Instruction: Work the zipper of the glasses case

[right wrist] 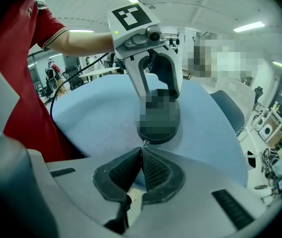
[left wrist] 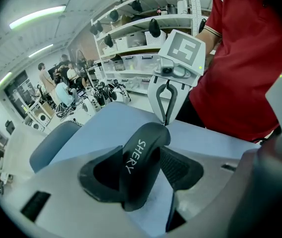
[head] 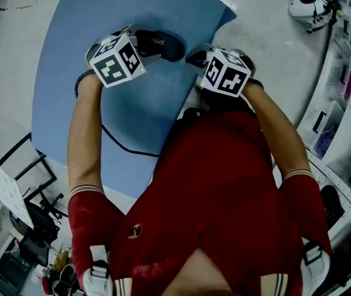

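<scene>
Left tool [left wrist: 141, 155] clamps the glasses case [left wrist: 131, 182]; right tool [right wrist: 141, 150] pinches its zipper pull [right wrist: 144, 142].

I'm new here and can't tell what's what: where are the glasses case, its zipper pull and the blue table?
glasses case [left wrist: 141, 172]: left gripper view, dark shell beside the lettering.
zipper pull [right wrist: 144, 142]: right gripper view, small metal tab.
blue table [head: 132, 23]: head view, bare top.

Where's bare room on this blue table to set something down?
Bare: the table beyond the glasses case and left of the left forearm. Crowded: the middle, where the left tool grips the case and the right tool pinches its zipper pull; a black cable crosses the near part.
</scene>
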`<state>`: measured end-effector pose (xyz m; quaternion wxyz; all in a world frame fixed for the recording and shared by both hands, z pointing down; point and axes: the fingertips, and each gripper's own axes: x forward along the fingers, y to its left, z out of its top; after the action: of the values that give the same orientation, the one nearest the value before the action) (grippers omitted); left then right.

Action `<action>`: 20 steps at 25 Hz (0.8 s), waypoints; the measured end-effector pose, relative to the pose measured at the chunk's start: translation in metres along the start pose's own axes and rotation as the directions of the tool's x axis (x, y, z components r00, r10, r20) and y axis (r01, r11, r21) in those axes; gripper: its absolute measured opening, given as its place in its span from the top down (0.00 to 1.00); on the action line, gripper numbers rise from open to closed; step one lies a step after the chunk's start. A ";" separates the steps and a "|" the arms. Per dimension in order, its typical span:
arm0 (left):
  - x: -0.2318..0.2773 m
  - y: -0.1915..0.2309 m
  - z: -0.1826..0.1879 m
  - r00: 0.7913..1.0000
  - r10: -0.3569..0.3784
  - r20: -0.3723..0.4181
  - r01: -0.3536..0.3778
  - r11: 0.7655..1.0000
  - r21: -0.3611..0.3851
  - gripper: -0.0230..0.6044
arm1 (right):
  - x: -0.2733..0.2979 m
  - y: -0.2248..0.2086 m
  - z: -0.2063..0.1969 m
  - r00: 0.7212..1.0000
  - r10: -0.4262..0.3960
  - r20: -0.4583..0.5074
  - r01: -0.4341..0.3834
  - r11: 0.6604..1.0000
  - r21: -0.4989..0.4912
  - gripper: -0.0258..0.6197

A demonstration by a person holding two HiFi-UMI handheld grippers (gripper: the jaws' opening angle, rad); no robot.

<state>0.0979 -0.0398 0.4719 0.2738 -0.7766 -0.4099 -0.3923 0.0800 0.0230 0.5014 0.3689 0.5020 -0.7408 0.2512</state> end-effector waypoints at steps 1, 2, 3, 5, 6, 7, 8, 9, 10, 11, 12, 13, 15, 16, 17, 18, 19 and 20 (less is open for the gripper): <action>0.000 0.000 0.001 1.000 0.000 0.005 0.000 1.000 -0.004 0.62 | 0.000 0.000 0.000 1.000 -0.003 -0.002 0.003 1.000 0.005 0.96; -0.001 0.000 0.001 1.000 0.001 0.010 -0.001 1.000 -0.007 0.62 | 0.000 0.001 0.000 1.000 -0.005 -0.003 0.005 1.000 0.010 0.96; -0.001 0.000 0.002 1.000 0.002 0.017 -0.002 1.000 -0.009 0.62 | 0.001 0.002 0.001 1.000 -0.008 -0.004 0.008 1.000 0.014 0.96; -0.001 0.000 0.003 0.999 0.004 0.034 -0.003 1.000 -0.013 0.62 | 0.003 0.003 0.000 1.000 -0.013 -0.008 0.014 1.000 0.017 0.96; 0.000 0.000 0.003 0.999 0.004 0.043 -0.003 1.000 -0.016 0.62 | 0.003 0.003 0.000 1.000 -0.014 -0.009 0.014 1.000 0.023 0.96; 0.000 0.000 0.003 0.999 0.005 0.050 -0.004 1.000 -0.020 0.62 | 0.004 0.003 0.000 1.000 -0.012 -0.007 0.012 0.999 0.034 0.96; -0.001 0.001 0.002 0.999 0.007 0.052 -0.006 1.000 -0.025 0.62 | 0.004 0.003 0.001 1.000 -0.010 -0.005 0.010 0.999 0.048 0.96; -0.002 0.001 0.001 0.999 0.010 0.051 -0.009 1.000 -0.029 0.62 | 0.005 0.004 0.002 1.000 -0.007 0.000 0.007 0.998 0.062 0.96; -0.003 0.002 0.001 0.999 0.013 0.052 -0.011 0.999 -0.033 0.62 | 0.006 0.005 0.003 1.000 -0.004 0.005 0.003 0.997 0.075 0.96; -0.003 0.002 0.001 0.998 0.014 0.057 -0.012 0.999 -0.034 0.62 | 0.007 0.007 0.005 1.000 -0.001 0.012 0.000 0.996 0.086 0.96; -0.003 0.002 0.001 0.998 0.016 0.062 -0.013 0.999 -0.036 0.62 | 0.008 0.009 0.006 1.000 0.001 0.018 -0.003 0.995 0.097 0.96; -0.003 0.002 0.002 0.998 0.018 0.068 -0.015 0.999 -0.039 0.62 | 0.010 0.010 0.007 1.000 0.002 0.024 -0.005 0.994 0.108 0.96; -0.002 0.002 0.002 0.997 0.019 0.079 -0.016 0.999 -0.044 0.62 | 0.012 0.012 0.009 0.999 0.000 0.036 -0.005 0.991 0.135 0.96; -0.002 0.002 0.002 0.996 0.020 0.084 -0.016 0.999 -0.048 0.62 | 0.013 0.013 0.010 0.999 -0.003 0.043 -0.004 0.988 0.153 0.96; -0.001 0.002 0.003 0.996 0.020 0.091 -0.016 0.999 -0.051 0.62 | 0.014 0.014 0.011 0.999 -0.006 0.050 -0.003 0.985 0.174 0.96; -0.001 0.002 0.003 0.995 0.020 0.098 -0.015 0.998 -0.054 0.62 | 0.015 0.014 0.012 0.998 -0.010 0.057 -0.002 0.981 0.195 0.96; 0.000 0.002 0.003 0.995 0.021 0.102 -0.015 0.998 -0.058 0.62 | 0.016 0.014 0.013 0.998 -0.014 0.064 0.000 0.977 0.215 0.96; 0.000 0.002 0.003 0.994 0.022 0.104 -0.016 0.998 -0.062 0.62 | 0.017 0.013 0.013 0.997 -0.021 0.069 0.005 0.973 0.230 0.96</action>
<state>0.1011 -0.0386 0.4694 0.2316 -0.8081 -0.4040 -0.3607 0.0600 0.0088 0.5071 0.2833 0.5547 -0.7162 0.3148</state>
